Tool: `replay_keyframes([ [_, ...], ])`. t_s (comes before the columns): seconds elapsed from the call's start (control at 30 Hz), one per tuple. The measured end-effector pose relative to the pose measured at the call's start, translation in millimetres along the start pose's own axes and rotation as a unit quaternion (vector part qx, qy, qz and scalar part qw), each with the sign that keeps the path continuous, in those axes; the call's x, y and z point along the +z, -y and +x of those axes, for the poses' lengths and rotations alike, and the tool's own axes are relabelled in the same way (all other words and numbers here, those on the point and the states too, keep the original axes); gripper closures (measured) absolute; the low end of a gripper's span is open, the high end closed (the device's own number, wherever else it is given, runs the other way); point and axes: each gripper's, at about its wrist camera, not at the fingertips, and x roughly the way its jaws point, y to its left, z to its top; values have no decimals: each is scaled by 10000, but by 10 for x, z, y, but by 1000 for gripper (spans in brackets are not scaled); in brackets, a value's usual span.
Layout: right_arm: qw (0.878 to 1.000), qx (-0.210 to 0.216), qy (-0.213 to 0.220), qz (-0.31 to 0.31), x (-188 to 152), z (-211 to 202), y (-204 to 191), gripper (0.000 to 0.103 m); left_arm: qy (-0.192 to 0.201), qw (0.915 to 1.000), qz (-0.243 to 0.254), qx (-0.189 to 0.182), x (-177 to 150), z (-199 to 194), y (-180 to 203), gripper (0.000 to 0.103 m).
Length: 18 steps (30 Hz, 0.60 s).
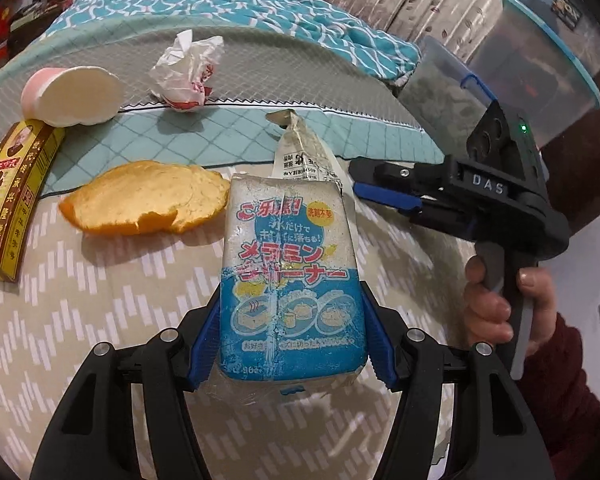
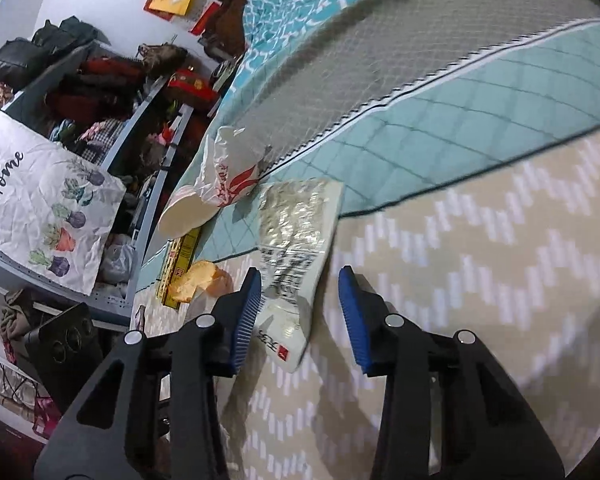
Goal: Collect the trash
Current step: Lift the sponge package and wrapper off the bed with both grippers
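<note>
- The left gripper (image 1: 290,322) has its jaws closed on the lower end of a worn sponge packet (image 1: 290,276), one blue pad pressed to each side; the pack looks squeezed in slightly, so I judge the grip firm enough to lift
- The packet's far end lies toward the orange peel (image 1: 144,200), so a low grip lets it come away without dragging the neighbours
- The right gripper (image 2: 300,314) hovers with its jaws apart, straddling the near end of a flat foil sachet (image 2: 296,256) but not yet pinching it; the left pad is close to or touching the sachet's edge, I cannot tell which
- The trash is spread on a bed (image 1: 100,340), partly on a beige patterned cover and partly on a teal quilted strip (image 2: 440,136)
- Still lying there: the orange peel, a yellow carton (image 1: 12,200) at the left, a tipped paper cup (image 1: 74,94) and a crumpled wrapper (image 1: 186,70) farther back
- No bin or bag for the trash shows clearly in either view
- The sachet is thin and flat on soft bedding, so I expect the jaws will need to press down a little to catch it rather than cloth
</note>
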Motion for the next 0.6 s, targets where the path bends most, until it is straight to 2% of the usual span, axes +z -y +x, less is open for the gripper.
replay_keyframes([
  [0.07,9999,112,71,5,17,64,-38,61,-8,9999,-81,-130,8,-8,-40,45],
  [0.17,9961,851,192,109,20,109,-60,58,-6,9986,-304,-439,3,-40,-156,45],
  [0.27,9937,1093,220,112,23,154,-76,58,-37,9969,-440,-645,12,-45,-215,45],
  [0.3,9935,1113,134,179,32,211,-51,58,-35,9972,-404,-636,10,-45,-209,45],
  [0.43,9968,738,-95,288,72,363,-52,85,3,9980,-289,-567,-16,-53,-174,45],
  [0.53,9977,632,-48,261,71,374,-86,93,30,9977,-308,-595,-22,-57,-183,45],
  [0.6,9981,567,92,226,55,304,-101,95,27,9976,-330,-608,-36,-75,-191,45],
])
